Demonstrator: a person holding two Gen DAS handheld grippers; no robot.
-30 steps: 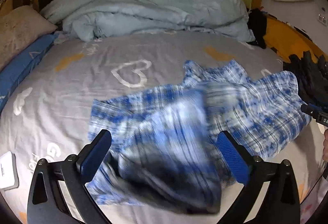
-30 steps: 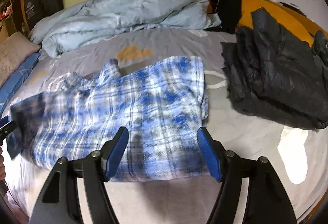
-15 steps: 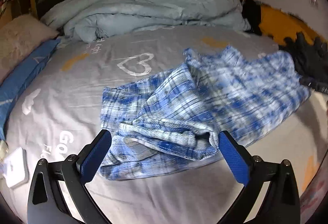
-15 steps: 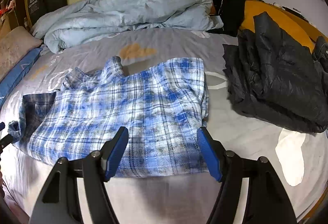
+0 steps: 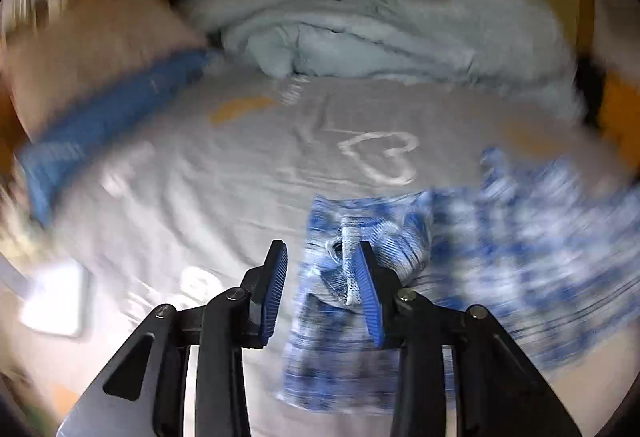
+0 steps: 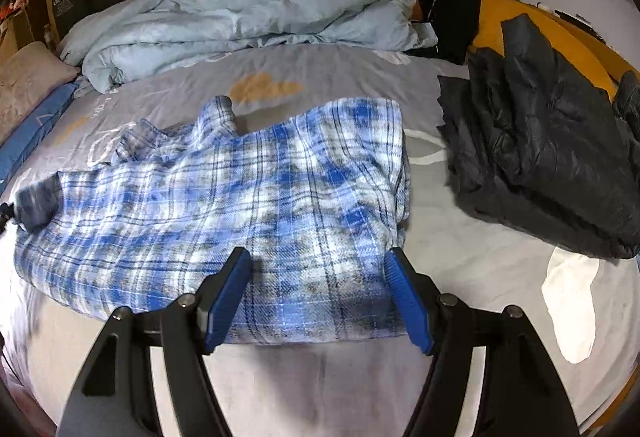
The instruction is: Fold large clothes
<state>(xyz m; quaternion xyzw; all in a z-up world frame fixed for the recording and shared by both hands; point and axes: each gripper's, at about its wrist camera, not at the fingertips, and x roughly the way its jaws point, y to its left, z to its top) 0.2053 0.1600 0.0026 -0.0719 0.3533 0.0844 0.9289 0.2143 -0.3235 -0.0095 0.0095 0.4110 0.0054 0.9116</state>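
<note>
Through the left wrist camera, my left gripper [image 5: 320, 289] has swung toward the near left corner of the plaid shirt [image 5: 500, 237]. A second ago its jaws stood at their widest over a loose hump of that cloth; now they are closing. A bunched sleeve cuff [image 5: 348, 265] sits between them, lying against the right-hand pad, while a clear gap remains on the left-hand side, so I would not call it gripped yet. The whole picture is smeared, which fits the sideways sweep I have just made. The grey bed sheet [image 5: 224, 197] with its white heart print fills the rest of the view, and the pale blue duvet [image 5: 360, 33] is heaped at the head of the bed.

Through the right wrist camera, little has changed. My right gripper [image 6: 320, 293] hangs over the near hem of the shirt [image 6: 224, 205] with its jaws released and wide, as they were a second ago, holding nothing. The shirt lies spread across the middle of the bed sheet [image 6: 460, 269], the cuff end off at the far left edge. A dark jacket [image 6: 540, 165] lies apart to the right.

My reading is that the left side is about to take the sleeve for a fold inward across the body, with the right side waiting at the hem.
</note>
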